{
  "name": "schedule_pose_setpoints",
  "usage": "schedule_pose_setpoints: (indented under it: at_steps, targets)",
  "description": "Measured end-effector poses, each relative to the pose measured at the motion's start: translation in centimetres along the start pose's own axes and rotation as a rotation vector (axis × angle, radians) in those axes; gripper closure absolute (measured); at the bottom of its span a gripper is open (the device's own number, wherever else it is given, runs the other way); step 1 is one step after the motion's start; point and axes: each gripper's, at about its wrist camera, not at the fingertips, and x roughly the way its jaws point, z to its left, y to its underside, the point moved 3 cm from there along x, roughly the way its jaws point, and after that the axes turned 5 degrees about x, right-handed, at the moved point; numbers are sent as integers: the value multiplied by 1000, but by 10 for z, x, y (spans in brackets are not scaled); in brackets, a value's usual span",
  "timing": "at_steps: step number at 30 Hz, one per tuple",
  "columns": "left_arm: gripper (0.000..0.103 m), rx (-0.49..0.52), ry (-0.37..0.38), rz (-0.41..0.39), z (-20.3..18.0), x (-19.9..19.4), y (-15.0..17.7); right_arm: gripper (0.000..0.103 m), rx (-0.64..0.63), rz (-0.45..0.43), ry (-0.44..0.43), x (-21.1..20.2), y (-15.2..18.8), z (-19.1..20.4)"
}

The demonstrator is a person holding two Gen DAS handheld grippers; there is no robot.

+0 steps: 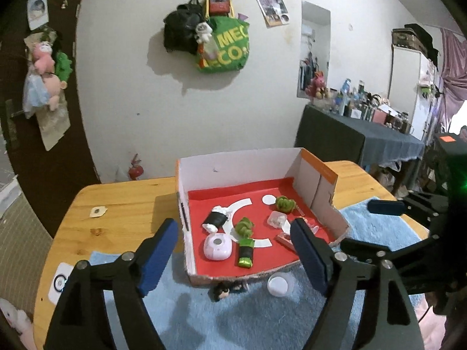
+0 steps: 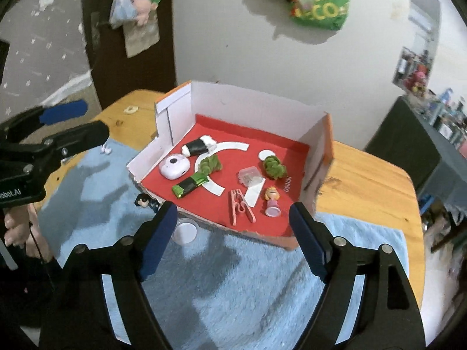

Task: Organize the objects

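A red-floored cardboard box [image 1: 233,172] [image 2: 251,108] stands on the table. It holds a pink round case [image 1: 218,246] [image 2: 174,166], two black rolls [image 1: 217,218] [image 2: 189,187], two green scrunchies [image 1: 284,203] [image 2: 273,166], a clear small case [image 2: 250,176], a pink clip [image 2: 241,206] and a pink figurine [image 2: 273,199]. A dark-haired figurine [image 1: 224,289] [image 2: 143,201] and a white lid [image 1: 279,284] [image 2: 185,230] lie on the blue towel in front of the box. My left gripper [image 1: 233,258] is open and empty above them. My right gripper [image 2: 233,239] is open and empty before the box.
A blue fluffy towel [image 2: 233,285] covers the near part of the wooden table [image 1: 122,204]. A white earbud [image 2: 105,149] lies at the towel's left edge. A cluttered dark side table [image 1: 359,137] stands at the right. Bags hang on the wall.
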Motion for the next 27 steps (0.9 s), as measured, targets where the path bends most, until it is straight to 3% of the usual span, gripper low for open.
schedule_pose_setpoints:
  at_steps: [2,12,20,27]
  targets:
    - [18,-10,-2,-10,-1,-6,6,16,36,-26,-1,-9,6,-1]
    - [5,-56,-16,-22,-8,-20,51,13,121,-115,84,-24,41,3]
    - [5,-113,-35,57,-11,0,98,13,156,-137,150,-11,74,5]
    - [5,-100,-70,90,-18,10,124,13,186,-117,165,3,98,4]
